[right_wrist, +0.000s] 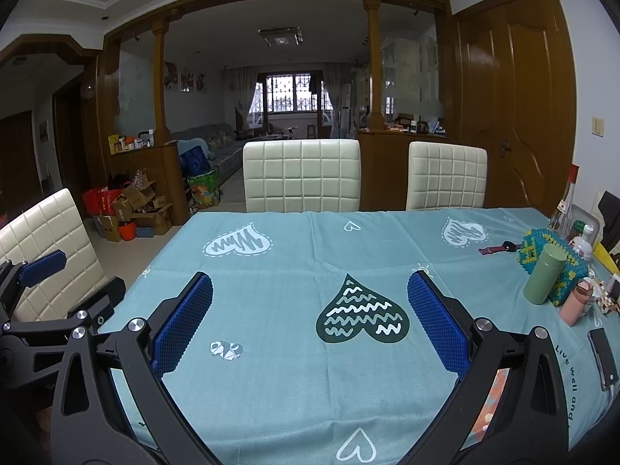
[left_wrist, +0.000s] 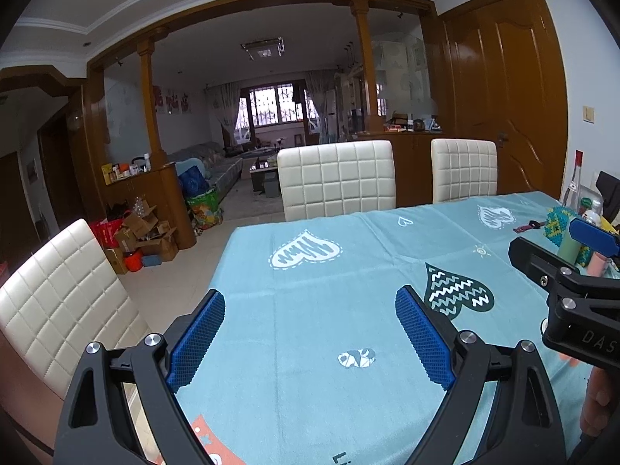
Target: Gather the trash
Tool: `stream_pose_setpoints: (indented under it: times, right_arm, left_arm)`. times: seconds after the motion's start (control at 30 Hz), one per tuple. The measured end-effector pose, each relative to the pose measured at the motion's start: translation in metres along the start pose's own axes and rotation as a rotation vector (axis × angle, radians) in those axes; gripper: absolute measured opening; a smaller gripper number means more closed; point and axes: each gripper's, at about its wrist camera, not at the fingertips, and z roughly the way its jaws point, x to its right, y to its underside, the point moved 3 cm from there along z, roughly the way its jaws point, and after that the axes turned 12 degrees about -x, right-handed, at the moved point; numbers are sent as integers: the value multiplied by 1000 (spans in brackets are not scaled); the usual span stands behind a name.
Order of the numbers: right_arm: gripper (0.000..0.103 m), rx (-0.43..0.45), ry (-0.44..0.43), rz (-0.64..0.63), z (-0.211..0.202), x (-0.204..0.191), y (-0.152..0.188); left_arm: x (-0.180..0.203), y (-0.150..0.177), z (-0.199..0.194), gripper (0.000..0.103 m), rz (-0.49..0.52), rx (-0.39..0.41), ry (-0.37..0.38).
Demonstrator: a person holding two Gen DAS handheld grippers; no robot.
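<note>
My left gripper is open and empty above the table's teal heart-print cloth. My right gripper is open and empty above the same cloth. The right gripper also shows at the right edge of the left wrist view, and the left gripper at the left edge of the right wrist view. No loose trash shows on the cloth between the fingers in either view.
At the table's right end stand a green flask, a beaded box, a pink bottle, a glass bottle, a wristwatch and a phone. White chairs ring the table. Cardboard boxes lie on the floor at the left.
</note>
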Motion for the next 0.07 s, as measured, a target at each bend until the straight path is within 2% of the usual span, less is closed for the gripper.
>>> stream_pose_setpoints:
  times: [0.07]
  right_arm:
    - [100, -1, 1, -3, 0, -1, 1]
  left_arm:
    - [1, 0, 1, 88, 1, -5, 1]
